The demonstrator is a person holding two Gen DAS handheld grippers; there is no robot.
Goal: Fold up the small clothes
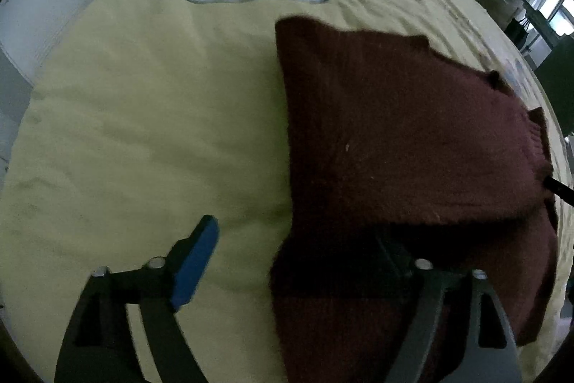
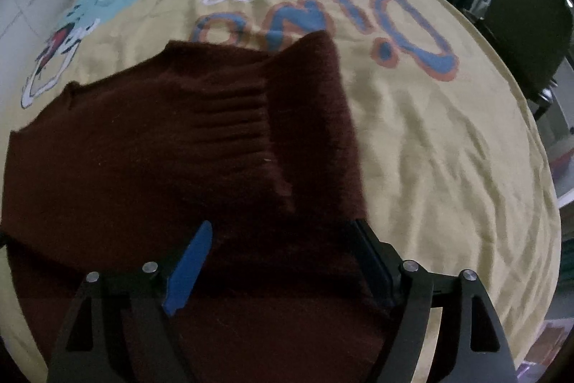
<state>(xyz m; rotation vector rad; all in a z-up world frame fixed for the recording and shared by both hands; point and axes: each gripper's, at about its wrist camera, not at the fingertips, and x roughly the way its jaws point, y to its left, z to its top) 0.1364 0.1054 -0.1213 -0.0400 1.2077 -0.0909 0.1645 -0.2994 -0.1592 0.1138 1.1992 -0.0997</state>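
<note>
Sweater (image 1: 394, 139), dark red and partly folded, is laid on a yellow sheet (image 1: 143, 131) printed with a cartoon and letters. The left gripper (image 1: 297, 261) is held wide open at its left edge, one blue pad (image 1: 195, 261) over the sheet. The right gripper (image 2: 283, 261) is also spread wide above the knit, nothing being pinched.

Yellow bedsheet (image 2: 412, 149), upside-down print "DiNO" in blue-and-orange letters, white word above unreadable
</note>
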